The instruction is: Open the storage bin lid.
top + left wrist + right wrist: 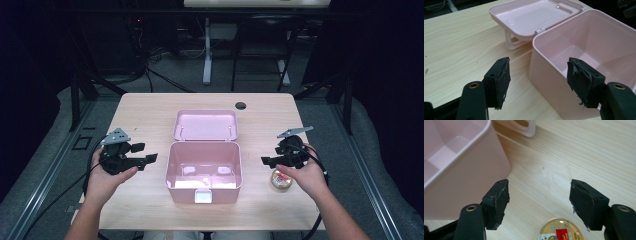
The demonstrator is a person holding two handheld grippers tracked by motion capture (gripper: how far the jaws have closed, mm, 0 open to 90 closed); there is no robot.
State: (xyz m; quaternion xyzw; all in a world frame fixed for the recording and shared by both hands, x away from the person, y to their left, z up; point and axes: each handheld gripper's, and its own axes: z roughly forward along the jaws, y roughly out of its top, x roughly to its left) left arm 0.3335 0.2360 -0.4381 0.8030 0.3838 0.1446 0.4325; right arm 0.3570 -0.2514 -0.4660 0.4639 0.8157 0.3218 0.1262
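Note:
A pink plastic box (204,172) stands open in the middle of the table, its lid (205,125) folded back behind it. The box (584,47) looks empty inside. Left of it, my left gripper (150,159) is open, jaws pointing at the box's left wall (549,75) with nothing between them. My right gripper (265,160) hovers open to the right of the box (456,162). A small round tin with a gold, red-labelled lid (281,180) lies on the table just below it. In the right gripper view the tin (560,230) sits low between the jaws, untouched.
The light wooden table (145,115) has a cable hole (240,105) at its far edge. Beyond it stand desk legs (207,55) and cables on a dark floor. Bare tabletop lies left and right of the box.

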